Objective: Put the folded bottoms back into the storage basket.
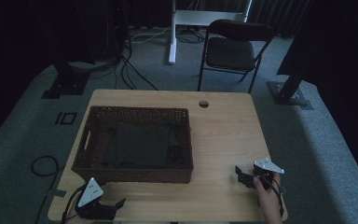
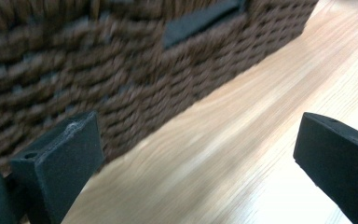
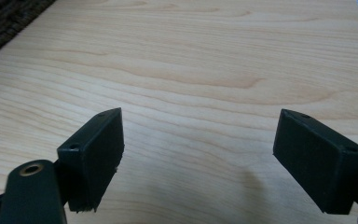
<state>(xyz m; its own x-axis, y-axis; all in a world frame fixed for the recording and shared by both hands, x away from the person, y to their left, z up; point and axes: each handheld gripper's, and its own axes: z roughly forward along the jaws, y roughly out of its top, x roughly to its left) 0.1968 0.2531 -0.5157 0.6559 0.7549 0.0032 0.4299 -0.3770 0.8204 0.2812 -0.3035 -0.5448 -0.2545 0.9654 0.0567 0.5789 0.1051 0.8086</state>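
Nearest the high camera, at six to seven o'clock on the table (image 1: 223, 135), the left gripper (image 1: 114, 205) rests just beside the basket's near wall, jaws spread with nothing between them. At about four o'clock the right gripper (image 1: 242, 176), held in a hand (image 1: 269, 198), sits on bare wood, jaws likewise apart and empty, well clear of the basket (image 1: 133, 175). That brown wicker basket lies left of centre, toward nine o'clock, with a dark cloth (image 1: 142, 143) folded flat inside it.

Left gripper view: both black jaws stand wide apart over the wood (image 2: 242, 154). Basket wall (image 2: 98, 79) fills ten to twelve o'clock, near the left jaw; whether they touch is unclear.

Right gripper view: jaws are spread over plain tabletop (image 3: 205, 84), gripping nothing. One corner of the basket (image 3: 4, 18) shows at ten o'clock.
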